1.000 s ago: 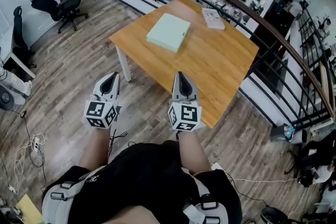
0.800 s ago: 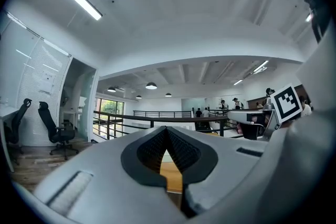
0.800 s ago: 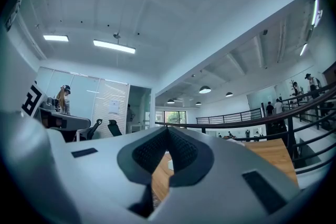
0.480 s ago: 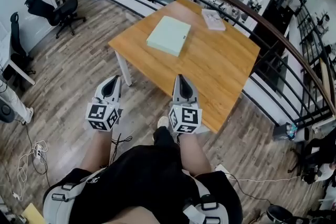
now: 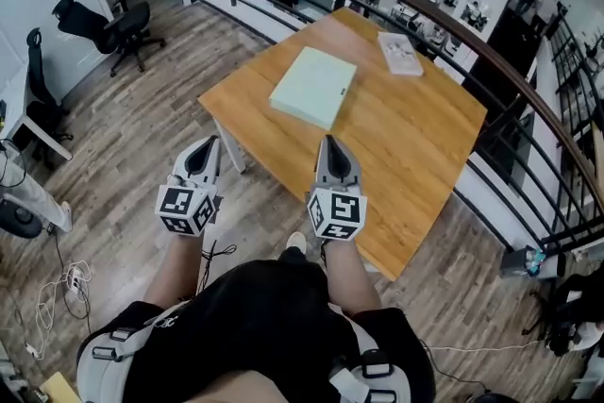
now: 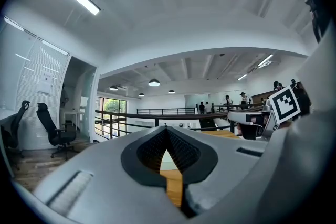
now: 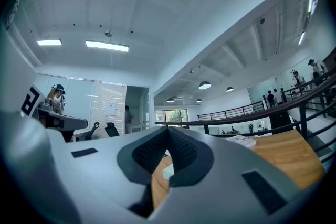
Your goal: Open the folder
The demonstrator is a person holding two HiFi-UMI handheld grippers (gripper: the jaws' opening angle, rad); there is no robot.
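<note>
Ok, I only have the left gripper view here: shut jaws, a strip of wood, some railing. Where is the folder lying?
Observer: The head view shows the pale green folder lying flat and closed on the wooden table, towards its far left side.
Operator: Is the right gripper on it?
Observer: No. The right gripper is well short of it, with its jaws together and nothing between them.
Operator: Is anything else on that table?
Observer: Only a white booklet near the far corner, apart from the folder.
</note>
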